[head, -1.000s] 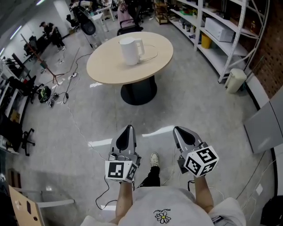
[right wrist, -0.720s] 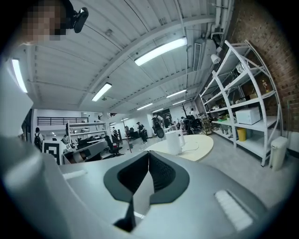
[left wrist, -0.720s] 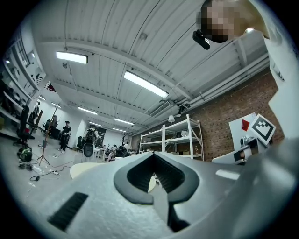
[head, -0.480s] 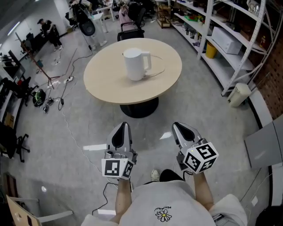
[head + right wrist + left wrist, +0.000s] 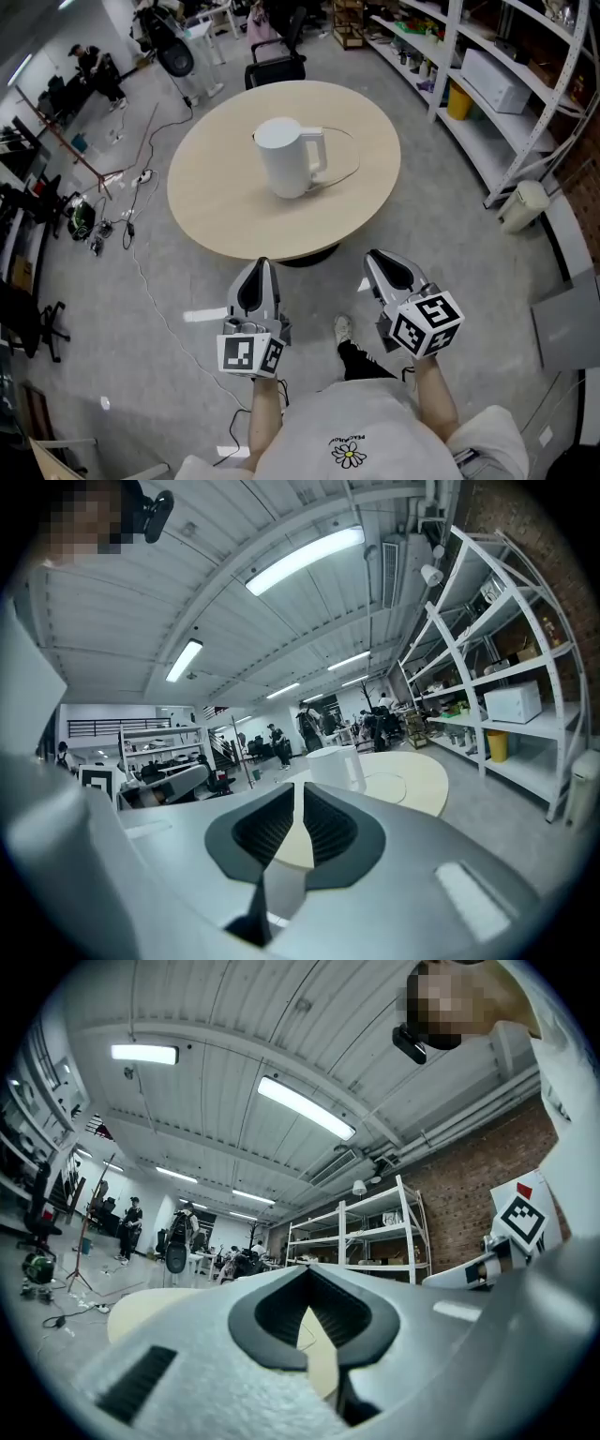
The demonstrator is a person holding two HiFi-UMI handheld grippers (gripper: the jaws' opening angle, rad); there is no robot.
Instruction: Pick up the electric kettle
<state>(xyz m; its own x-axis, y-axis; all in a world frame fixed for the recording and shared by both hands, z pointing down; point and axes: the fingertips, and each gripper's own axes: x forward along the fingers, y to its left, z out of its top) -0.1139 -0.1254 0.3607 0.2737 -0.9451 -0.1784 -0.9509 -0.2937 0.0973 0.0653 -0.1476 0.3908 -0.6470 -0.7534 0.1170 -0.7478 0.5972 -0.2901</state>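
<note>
The white electric kettle (image 5: 286, 155) stands upright near the middle of a round beige table (image 5: 216, 206), its handle turned to the right, and a thin cord loops beside it. Both grippers are held level in front of the person, short of the table's near edge and apart from the kettle. My left gripper (image 5: 262, 265) is shut, with nothing in it. The jaws of my right gripper (image 5: 377, 258) are opening, with a narrow gap between them and nothing in it. In the right gripper view the kettle (image 5: 336, 766) shows ahead, just past the jaw tips (image 5: 298, 787).
The table stands on a dark pedestal base (image 5: 314, 255). White metal shelving (image 5: 506, 84) runs along the right wall, with a bin (image 5: 523, 204) beside it. Cables and stands (image 5: 112, 187) lie on the floor to the left. A black chair (image 5: 277, 67) stands behind the table, and people are further off.
The person has walked toward the table. The table and kettle now sit larger and lower in the head view, and both grippers have come near its front edge.
</note>
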